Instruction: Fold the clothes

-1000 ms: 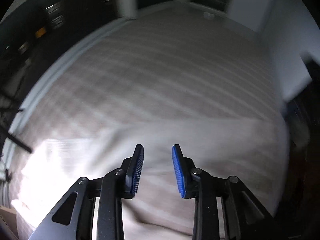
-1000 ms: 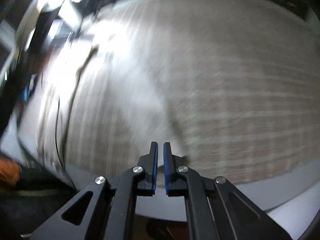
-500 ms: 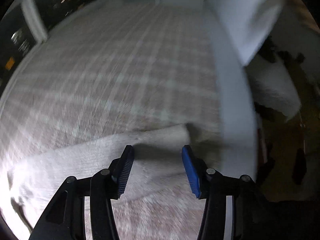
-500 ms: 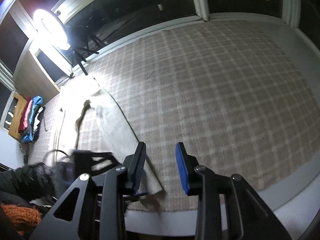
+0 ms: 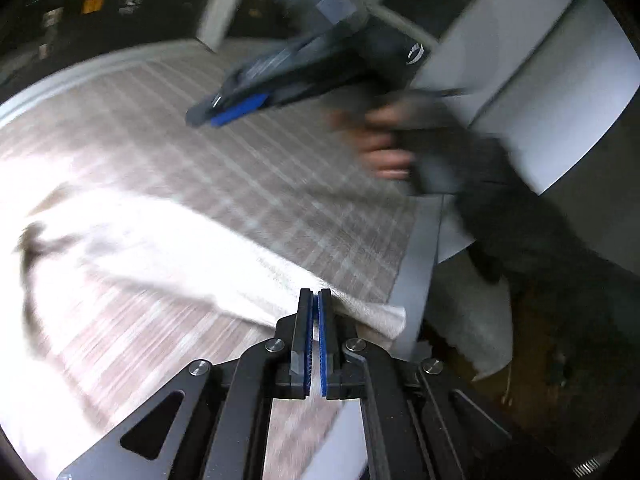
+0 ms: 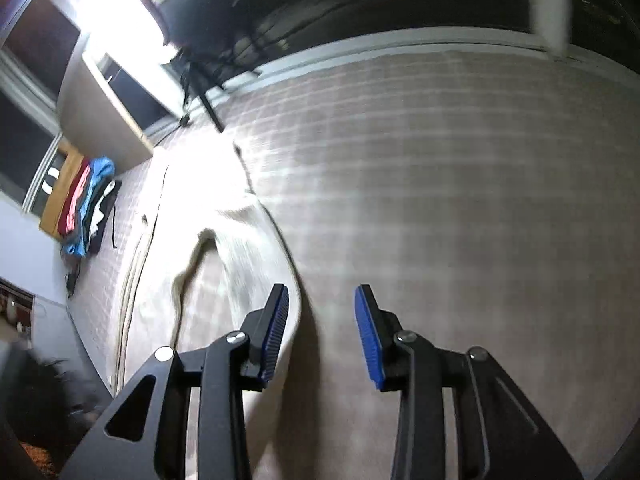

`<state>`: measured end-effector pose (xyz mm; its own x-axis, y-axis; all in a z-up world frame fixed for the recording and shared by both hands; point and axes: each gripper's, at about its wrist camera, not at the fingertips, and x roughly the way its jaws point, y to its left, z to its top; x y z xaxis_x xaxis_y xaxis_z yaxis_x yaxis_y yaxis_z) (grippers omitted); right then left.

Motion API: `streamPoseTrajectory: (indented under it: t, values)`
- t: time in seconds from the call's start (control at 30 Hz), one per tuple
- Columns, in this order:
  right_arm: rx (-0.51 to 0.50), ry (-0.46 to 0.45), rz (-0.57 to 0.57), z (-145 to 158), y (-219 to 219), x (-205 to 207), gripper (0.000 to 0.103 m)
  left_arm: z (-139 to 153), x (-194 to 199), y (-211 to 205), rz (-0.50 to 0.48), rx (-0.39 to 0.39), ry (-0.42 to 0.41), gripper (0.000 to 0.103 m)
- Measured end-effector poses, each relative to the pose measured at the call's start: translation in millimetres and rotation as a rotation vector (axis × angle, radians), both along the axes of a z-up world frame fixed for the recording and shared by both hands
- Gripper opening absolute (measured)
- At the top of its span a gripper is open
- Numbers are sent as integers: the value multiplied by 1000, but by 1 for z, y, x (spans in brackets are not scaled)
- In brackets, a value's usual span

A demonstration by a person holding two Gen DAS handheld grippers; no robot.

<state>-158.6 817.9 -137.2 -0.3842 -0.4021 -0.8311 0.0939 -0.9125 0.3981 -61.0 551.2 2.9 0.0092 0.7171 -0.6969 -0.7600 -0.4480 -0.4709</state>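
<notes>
Barely begun: one corner pinched, the fold still ahead

So far we judge the folding hardly started. Our left gripper (image 5: 314, 344) is clenched on the near corner of the long cream-white knitted garment (image 5: 168, 248), its jaws having just closed with the cloth between them. Our right gripper (image 6: 322, 336) stands released with nothing between its pads, its jaws having just opened; the garment's edge lies just beside its left finger.

The garment lies spread on the beige checked bed cover (image 6: 460, 208), close to the bed's near edge and by the grey border (image 5: 416, 264). No crease or doubled layer shows that we can call a finished fold, though glare washes out much of it. A stack of coloured folded clothes (image 6: 86, 204) sits well apart at the far left.

Its long axis runs along the bed's near edge, from the pinched corner away toward the bright lamp (image 6: 116, 4)
</notes>
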Motion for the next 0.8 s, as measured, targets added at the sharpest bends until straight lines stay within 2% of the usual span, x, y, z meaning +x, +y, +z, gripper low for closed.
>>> streamPoseTrajectory:
  t: [0.1, 0.17, 0.33, 0.47, 0.53, 0.57, 0.63, 0.8]
  values:
    - [-39, -28, 87, -24, -43, -62, 35, 7, 4, -54, 116, 12, -26, 2]
    - [-49, -56, 128, -41, -73, -100, 35, 5, 6, -80, 197, -8, -37, 2]
    - [-44, -130, 202, -66, -129, -158, 35, -6, 13, -110, 308, 2, -67, 2]
    - [36, -152, 235, -74, -153, -175, 34, -25, 24, -98, 356, 27, -67, 2]
    - [41, -154, 249, -74, -160, -178, 12, -35, 32, -88, 369, 32, -72, 2]
    - [58, -160, 250, -75, -163, -178, 4, -40, 38, -80, 374, 35, -75, 2]
    - [83, -154, 246, -71, -169, -177, 4, -43, 42, -84, 382, 45, -83, 2]
    - [41, -70, 191, -34, -180, -176, 4, -54, 53, -104, 399, 52, -102, 1]
